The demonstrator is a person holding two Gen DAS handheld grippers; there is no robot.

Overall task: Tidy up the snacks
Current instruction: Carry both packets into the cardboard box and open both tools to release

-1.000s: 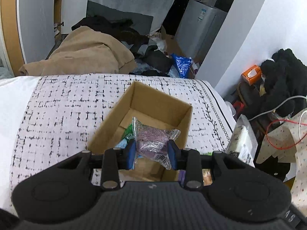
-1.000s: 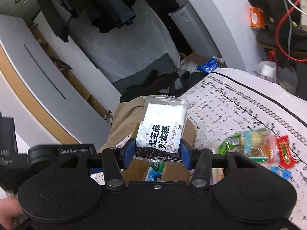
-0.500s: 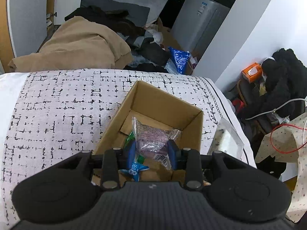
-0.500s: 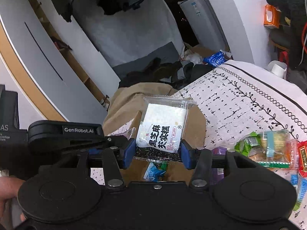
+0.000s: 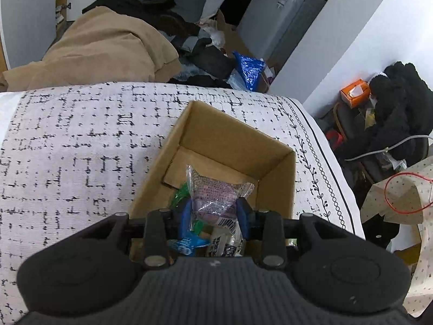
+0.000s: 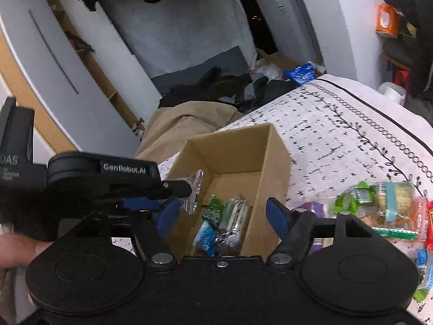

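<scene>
Right gripper (image 6: 220, 216), jaws now spread wide over the cardboard box (image 6: 273, 146): its white packet (image 6: 234, 223) has been released inside. Left gripper (image 5: 215, 214) is clamped on a purple packet (image 5: 213, 199) above the box, not yet dropped.

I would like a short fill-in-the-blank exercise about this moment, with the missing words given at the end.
1. The left gripper is shut on a ____ snack packet.
2. The right gripper is ____, with nothing between its blue pads.
3. Both grippers hover over the cardboard ____, which already holds several snacks.
4. More loose snacks lie on the patterned cloth, on the ____ side in the right wrist view.

Missing words: purple; open; box; right
</scene>
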